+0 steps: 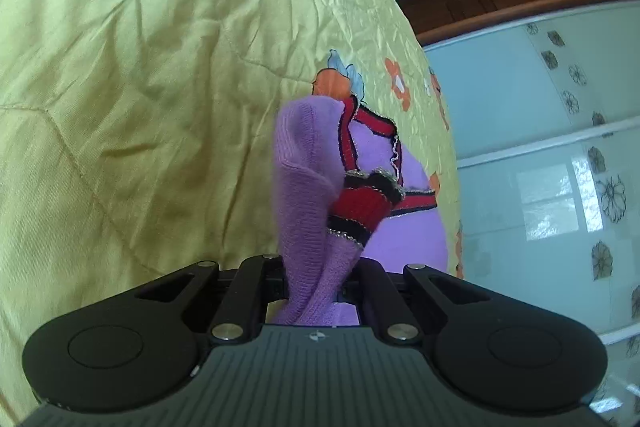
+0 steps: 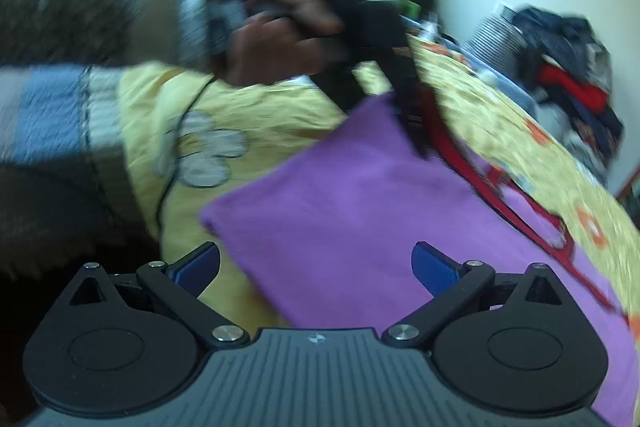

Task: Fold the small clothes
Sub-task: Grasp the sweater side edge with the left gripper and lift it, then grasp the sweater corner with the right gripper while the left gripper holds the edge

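The little purple knit top (image 2: pixel 360 195) lay flat on the yellow bedspread (image 1: pixel 140 67), close to the bed's near edge. It looked light, soft and floppy, so I'd guess it sagged wherever it wasn't supported; hems and corners seemed the best places to grab. The left gripper (image 1: pixel 316 291) was clamped on a bunched purple edge by the red-and-black trim. The right gripper (image 2: pixel 316 267) hung wide open over it, holding nothing.

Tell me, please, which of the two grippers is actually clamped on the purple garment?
The left gripper: its jaws pinch a bunched fold of the purple garment. The right gripper hangs wide open above the cloth.
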A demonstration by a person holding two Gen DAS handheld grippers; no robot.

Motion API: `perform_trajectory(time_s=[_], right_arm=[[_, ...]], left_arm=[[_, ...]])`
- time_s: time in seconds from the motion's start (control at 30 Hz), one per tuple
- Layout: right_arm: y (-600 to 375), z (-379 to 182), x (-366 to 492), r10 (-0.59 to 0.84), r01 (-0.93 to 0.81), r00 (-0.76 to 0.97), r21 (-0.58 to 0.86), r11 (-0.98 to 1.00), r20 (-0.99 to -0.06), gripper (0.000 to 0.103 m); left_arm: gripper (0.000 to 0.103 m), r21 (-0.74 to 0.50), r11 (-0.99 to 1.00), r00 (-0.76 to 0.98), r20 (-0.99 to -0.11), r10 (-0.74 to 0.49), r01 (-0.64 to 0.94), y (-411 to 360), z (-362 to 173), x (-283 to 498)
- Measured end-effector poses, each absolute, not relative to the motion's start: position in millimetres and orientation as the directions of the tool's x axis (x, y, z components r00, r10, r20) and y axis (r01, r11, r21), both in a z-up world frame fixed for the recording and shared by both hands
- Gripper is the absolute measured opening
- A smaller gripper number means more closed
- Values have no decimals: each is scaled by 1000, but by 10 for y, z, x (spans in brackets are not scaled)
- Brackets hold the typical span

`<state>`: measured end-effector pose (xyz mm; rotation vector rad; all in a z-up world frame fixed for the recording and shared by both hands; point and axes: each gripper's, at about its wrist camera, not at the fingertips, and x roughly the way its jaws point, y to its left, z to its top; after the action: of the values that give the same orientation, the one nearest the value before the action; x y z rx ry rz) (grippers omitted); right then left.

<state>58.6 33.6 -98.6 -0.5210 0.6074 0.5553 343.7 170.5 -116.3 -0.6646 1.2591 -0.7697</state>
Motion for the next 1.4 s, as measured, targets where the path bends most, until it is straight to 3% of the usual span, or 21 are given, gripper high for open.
perform_trajectory(time_s=[0.07,0.13,0.17,0.33,0.4,0.43,0.57,0.73,0.8,0.9,0.97,1.07,1.23,1.4], right_arm=[[455,-1033,538,324,-628,700,-331,704,-637,102],[542,-1103,543,324,-649,688,-351,675,-649,89],[571,-1142,567,322,-658,676,-347,668,-663,77],[645,-1201,567,341,-689,661,-362,628,-668,69],[638,-1170,553,372,-711,619,-293,639,-692,41],[607,-1142,554,387,-708,611,-258,657,-690,37],[542,-1102,573,352,-661,651,-274,698,-673,35],[680,-1207,441,301,-639,738,-483,599,-604,34],[767,-1264,367,304,-615,776,-556,558,-553,13],[876,-1352,358,296,-587,805,-623,517,-513,6],[797,-1254,418,312,-588,799,-564,580,-513,5],[473,-916,609,371,-580,769,-322,749,-521,5],[-256,-435,823,437,-469,794,31,882,-423,5],[-1037,-311,846,434,-355,838,274,894,-330,5]], left_arm=[[7,-796,588,130,-574,-808,144,1688,-1137,3437],[7,-801,585,129,-572,-810,128,1700,-1128,3446],[7,-806,582,128,-569,-813,112,1703,-1138,3452],[7,-814,576,131,-565,-815,74,1721,-1131,3440],[7,-815,575,141,-563,-814,67,1731,-1107,3431],[7,-816,575,141,-563,-814,61,1736,-1105,3429],[7,-816,577,143,-567,-811,37,1769,-1123,3426],[7,-817,576,151,-566,-810,26,1751,-1118,3425],[7,-812,582,157,-572,-805,29,1753,-1119,3414],[7,-811,584,170,-572,-803,30,1782,-1166,3394],[7,-816,578,182,-565,-805,27,1813,-1196,3379],[7,-827,562,210,-546,-811,18,1814,-1144,3357],[7,-855,518,255,-495,-830,26,1694,-848,3358],[7,-855,518,272,-494,-825,16,1347,-585,3358]])
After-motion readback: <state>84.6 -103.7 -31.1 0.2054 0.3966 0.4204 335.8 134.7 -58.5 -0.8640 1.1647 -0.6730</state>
